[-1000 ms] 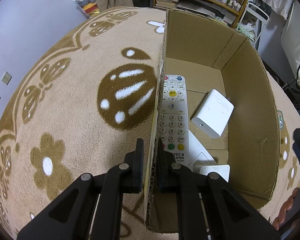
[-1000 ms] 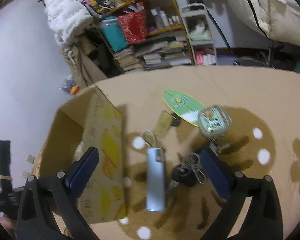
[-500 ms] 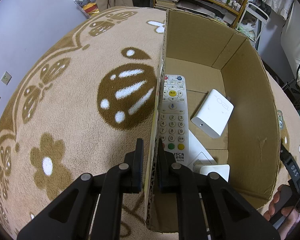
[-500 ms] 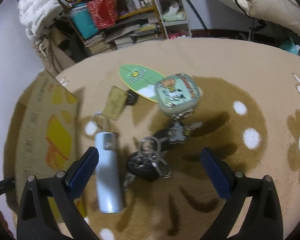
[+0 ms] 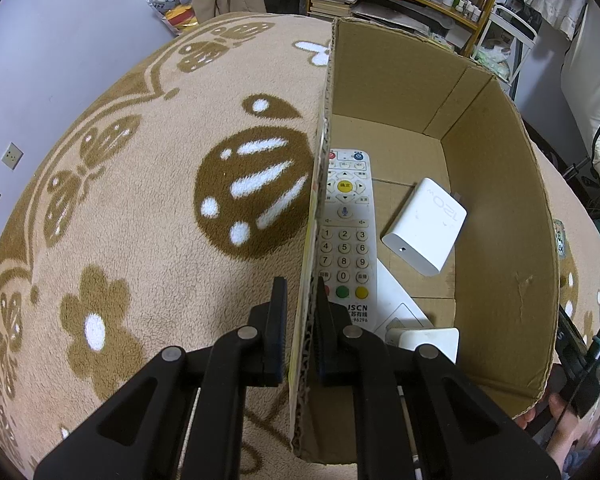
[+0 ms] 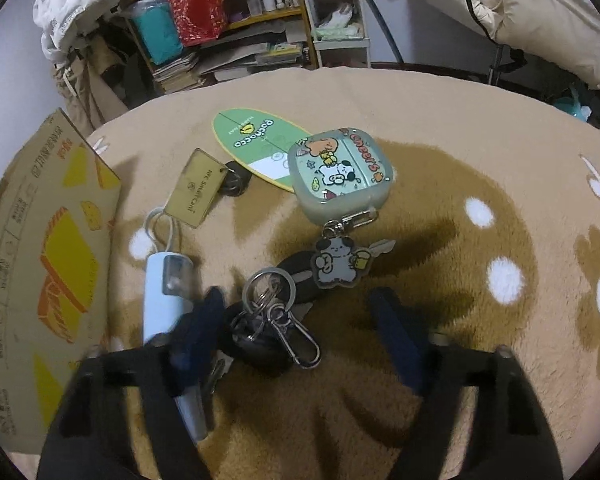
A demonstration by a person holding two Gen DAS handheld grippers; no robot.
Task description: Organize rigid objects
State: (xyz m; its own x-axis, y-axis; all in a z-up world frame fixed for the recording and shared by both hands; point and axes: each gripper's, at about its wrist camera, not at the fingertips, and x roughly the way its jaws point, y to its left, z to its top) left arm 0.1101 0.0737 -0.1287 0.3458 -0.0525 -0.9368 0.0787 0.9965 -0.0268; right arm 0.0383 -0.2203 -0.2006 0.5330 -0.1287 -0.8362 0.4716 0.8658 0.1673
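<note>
Our left tongs pinch the cardboard box's near wall, likely steadying it; a remote already lies inside. Our right tongs spread wide around the keys on the rug beside the box.

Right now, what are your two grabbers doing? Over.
Left gripper shut on brown cardboard box wall. Right gripper open, jaws straddling black key fob with silver rings. Pale blue tube right beside left jaw.

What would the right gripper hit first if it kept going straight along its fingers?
Probably the black key fob and ring cluster lying between the open right gripper fingers; depth is unclear.
</note>
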